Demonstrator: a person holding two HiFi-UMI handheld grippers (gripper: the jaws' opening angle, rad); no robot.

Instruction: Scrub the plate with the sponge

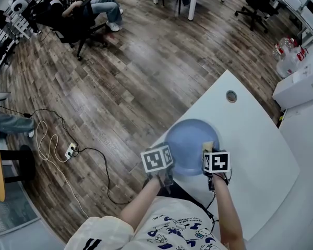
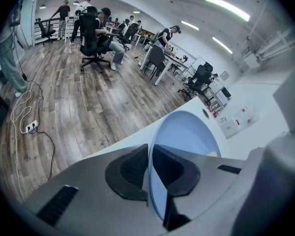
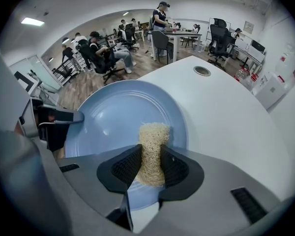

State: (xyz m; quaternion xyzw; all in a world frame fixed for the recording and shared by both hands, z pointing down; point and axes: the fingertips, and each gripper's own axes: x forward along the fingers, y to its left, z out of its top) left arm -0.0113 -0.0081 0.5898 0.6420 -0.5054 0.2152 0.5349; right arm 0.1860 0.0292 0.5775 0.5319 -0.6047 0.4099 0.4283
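Note:
A pale blue plate [image 1: 190, 142] lies on the white table [image 1: 255, 150] near its front left corner. My left gripper [image 1: 164, 173] is shut on the plate's near left rim; in the left gripper view the plate's edge [image 2: 155, 181] runs between the jaws [image 2: 150, 171]. My right gripper [image 1: 211, 165] is shut on a straw-coloured fibrous sponge [image 3: 152, 149], whose tip rests on the plate [image 3: 113, 117] right of its middle. The sponge [image 1: 208, 146] shows as a small tan patch over the plate's right side. The left gripper's fingers [image 3: 59, 116] show at the plate's left rim.
A round cable hole [image 1: 231, 96] sits in the table beyond the plate. White boxes [image 1: 300, 85] and bottles [image 1: 287, 51] stand at the far right. Cables and a power strip [image 1: 70, 151] lie on the wooden floor to the left. People sit on office chairs [image 1: 78, 14] far off.

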